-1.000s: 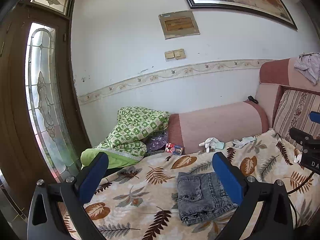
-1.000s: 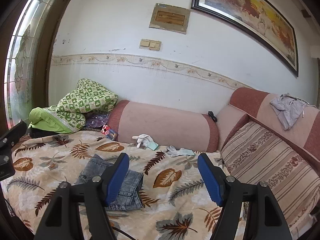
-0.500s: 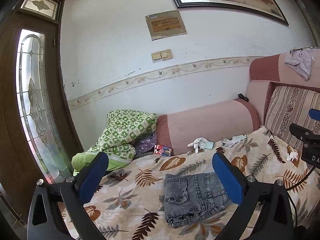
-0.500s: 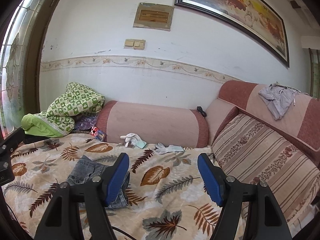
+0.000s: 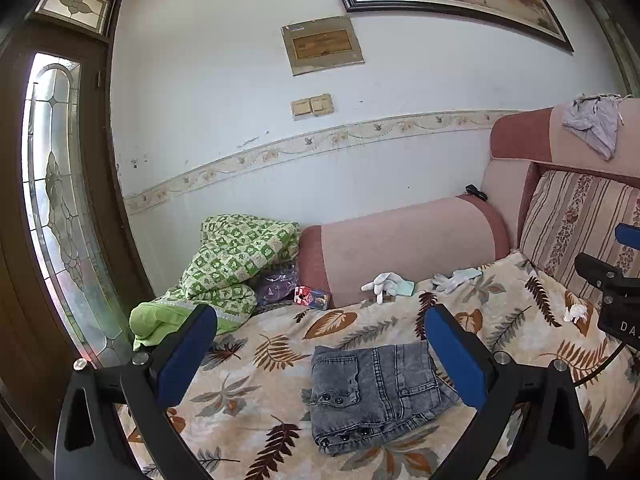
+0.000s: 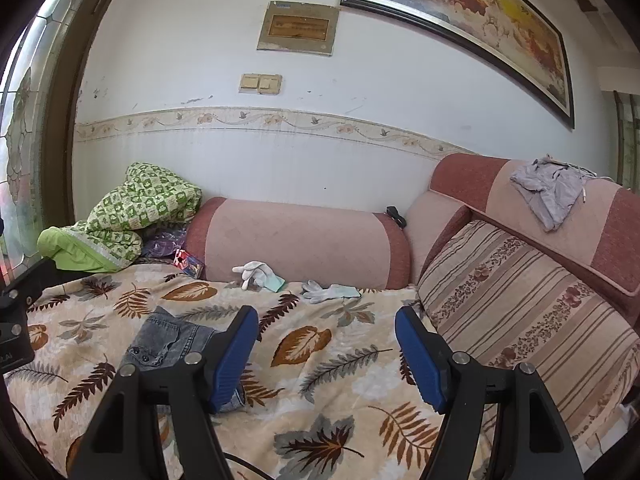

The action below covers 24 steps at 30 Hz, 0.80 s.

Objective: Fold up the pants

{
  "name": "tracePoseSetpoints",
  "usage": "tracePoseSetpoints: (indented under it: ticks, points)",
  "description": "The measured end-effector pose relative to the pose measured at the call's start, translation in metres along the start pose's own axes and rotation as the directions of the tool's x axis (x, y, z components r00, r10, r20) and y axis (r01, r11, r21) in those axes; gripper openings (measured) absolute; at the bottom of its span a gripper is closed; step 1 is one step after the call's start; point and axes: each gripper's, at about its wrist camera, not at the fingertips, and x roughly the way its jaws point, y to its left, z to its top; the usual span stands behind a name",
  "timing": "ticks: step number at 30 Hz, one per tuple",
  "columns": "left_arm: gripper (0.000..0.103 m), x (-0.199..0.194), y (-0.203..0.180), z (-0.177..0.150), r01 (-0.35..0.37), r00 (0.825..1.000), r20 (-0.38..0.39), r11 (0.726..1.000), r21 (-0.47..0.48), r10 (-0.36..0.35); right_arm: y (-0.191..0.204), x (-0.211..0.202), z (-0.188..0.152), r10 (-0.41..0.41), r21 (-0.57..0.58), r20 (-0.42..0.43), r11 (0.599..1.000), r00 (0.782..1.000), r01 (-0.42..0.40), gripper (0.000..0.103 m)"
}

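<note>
Grippers hang above the sofa, both with blue-padded jaws wide apart and gripping nothing. The left gripper [image 5: 320, 344] frames the jeans [image 5: 376, 392] low in the centre of its view; the right gripper [image 6: 324, 352] shows them at lower left, partly behind its left finger. The jeans are grey washed denim, folded into a thick rectangle with stud buttons along one edge, lying flat on the soft leaf-print blanket [image 5: 256, 360].

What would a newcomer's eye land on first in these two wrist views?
Probably the folded grey jeans, lying flat on the leaf-print cover between the open left gripper fingers. Then the green checked quilt heaped at the far end, and the big framed painting on the wall.
</note>
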Motion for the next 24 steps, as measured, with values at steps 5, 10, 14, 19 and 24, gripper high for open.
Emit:
tracePoseSetpoints:
  ticks: [5,10,14,19,24]
  points:
    - [0.103,0.000,0.008,-0.003,0.002,1.000,0.011,1.000,-0.008,-0.002,0.011,0.000,0.000,0.013,-0.019,-0.001,1.000,1.000,-0.013,0.074]
    - [0.103,-0.002,0.017,-0.007,0.014,1.000,0.028,1.000,-0.023,-0.014,0.023,-0.001,0.002,0.021,-0.036,0.001,0.999,1.000,-0.021,0.074]
    - [0.103,0.000,0.030,-0.011,0.049,0.999,0.019,0.997,-0.058,-0.048,0.036,-0.002,0.003,0.027,-0.059,-0.003,0.998,1.000,-0.027,0.074]
    - [0.103,0.004,0.048,-0.017,0.055,0.998,0.003,0.994,-0.094,-0.055,0.057,-0.002,0.004,0.039,-0.095,-0.012,0.995,0.999,-0.040,0.074]
    - [0.103,0.006,0.070,-0.022,0.043,0.999,-0.003,0.991,-0.125,-0.043,0.082,-0.003,0.005,0.059,-0.133,-0.016,0.989,0.998,-0.061,0.074]
